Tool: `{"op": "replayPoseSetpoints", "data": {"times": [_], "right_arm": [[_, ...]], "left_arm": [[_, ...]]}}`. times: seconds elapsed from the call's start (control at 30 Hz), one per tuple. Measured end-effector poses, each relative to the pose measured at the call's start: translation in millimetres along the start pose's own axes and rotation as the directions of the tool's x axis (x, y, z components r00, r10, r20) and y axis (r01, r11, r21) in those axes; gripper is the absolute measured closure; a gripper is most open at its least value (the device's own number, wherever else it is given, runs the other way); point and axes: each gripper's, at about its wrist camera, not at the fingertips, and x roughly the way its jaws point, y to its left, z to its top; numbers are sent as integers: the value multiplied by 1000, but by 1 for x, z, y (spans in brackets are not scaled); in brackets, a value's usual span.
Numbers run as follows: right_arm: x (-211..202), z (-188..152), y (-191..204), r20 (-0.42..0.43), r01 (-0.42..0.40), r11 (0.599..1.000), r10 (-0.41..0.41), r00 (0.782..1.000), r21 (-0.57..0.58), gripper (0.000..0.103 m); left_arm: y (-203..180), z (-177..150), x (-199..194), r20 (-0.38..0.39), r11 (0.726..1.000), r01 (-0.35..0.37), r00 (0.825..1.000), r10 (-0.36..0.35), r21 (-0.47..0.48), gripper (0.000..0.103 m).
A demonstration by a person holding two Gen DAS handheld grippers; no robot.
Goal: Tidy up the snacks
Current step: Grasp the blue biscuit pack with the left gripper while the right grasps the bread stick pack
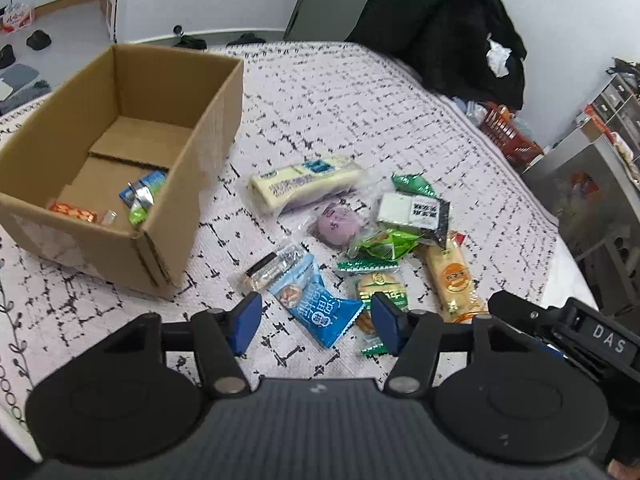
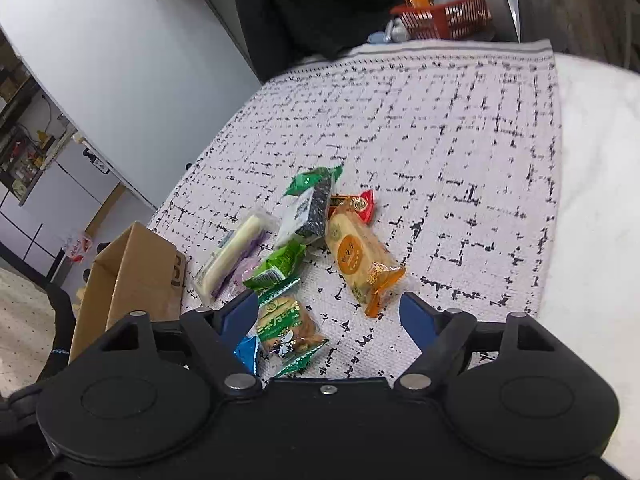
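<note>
A pile of snack packets lies on the patterned cloth (image 1: 360, 100). My left gripper (image 1: 316, 320) is open just above it, with a blue packet (image 1: 320, 312) lying between its blue pads, untouched. To the left stands an open cardboard box (image 1: 192, 152) holding an orange-red packet (image 1: 74, 213) and a blue-green one (image 1: 144, 196). My right gripper (image 2: 328, 316) is open too, low over a green biscuit packet (image 2: 288, 328) and the tail of an orange cracker packet (image 2: 356, 260). A long white-and-purple packet (image 1: 304, 184) and a black-and-white packet (image 1: 412, 212) lie further back.
A black housing marked DAS (image 1: 580, 332) sits close at the lower right of the left wrist view. A black coat (image 1: 440, 20) hangs behind the surface, beside a red basket (image 2: 444, 16). A metal cabinet (image 1: 592, 184) stands off the right edge.
</note>
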Motion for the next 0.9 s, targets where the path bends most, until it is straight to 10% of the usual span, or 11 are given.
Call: {"op": "replayPoseSetpoints", "data": {"times": [0.9], "right_arm": [[67, 21, -49, -30, -63, 980, 70, 997, 190, 43]], "left_arm": [[-6, -5, 63, -83, 994, -104, 991, 101, -35, 52]]}}
